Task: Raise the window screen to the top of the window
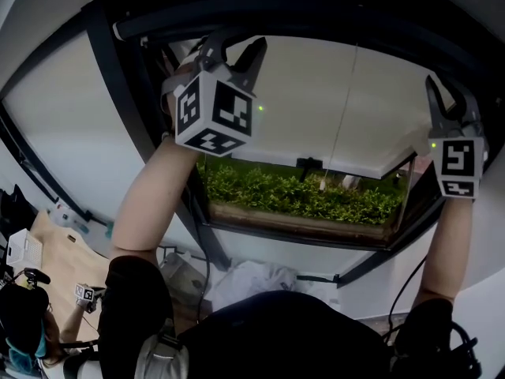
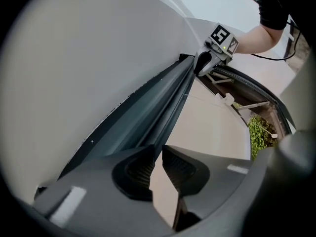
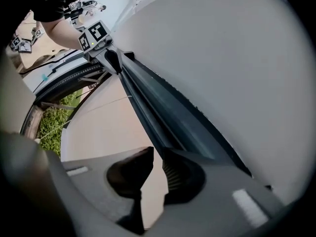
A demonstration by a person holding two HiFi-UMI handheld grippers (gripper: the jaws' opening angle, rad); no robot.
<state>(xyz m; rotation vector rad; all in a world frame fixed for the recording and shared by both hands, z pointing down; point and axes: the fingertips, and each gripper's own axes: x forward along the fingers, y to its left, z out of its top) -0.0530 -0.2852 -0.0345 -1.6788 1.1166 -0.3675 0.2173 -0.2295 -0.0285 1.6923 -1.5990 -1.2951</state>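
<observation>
A white plastered wall [image 1: 63, 133] surrounds a large window with a dark grey metal frame [image 1: 118, 77], and most of its opening is filled by a flat pale beige surface [image 1: 316, 93] with a thick white lower edge. The window screen [image 2: 148, 112] [image 3: 163, 112] sits at the very top of the window. Only its long dark grey bar can be made out, lying along the upper frame and spanning from one gripper to the other. Below the beige surface a strip of dense green hedge [image 1: 300, 192] shows through the bottom of the opening. The person's two bare forearms reach up to the top of the window, the left forearm [image 1: 150, 196] near the left upright and the right forearm [image 1: 450, 243] at the far right edge. The left gripper [image 1: 229, 54] [image 2: 157, 162] [image 3: 114, 60], dark grey plastic with a black-and-white marker cube, has its tips just beside the bar. Its jaws stand a little apart, with only the beige surface showing through the narrow gap and nothing clamped. The matching right gripper [image 1: 448, 105] [image 3: 158, 164] [image 2: 201, 63] sits at the bar's other end, its jaws likewise released and slightly parted with nothing pinched between them. A thin pale cord [image 1: 345, 109] hangs down across the beige surface, and a small black fitting [image 1: 309, 164] sits on the white lower edge.
</observation>
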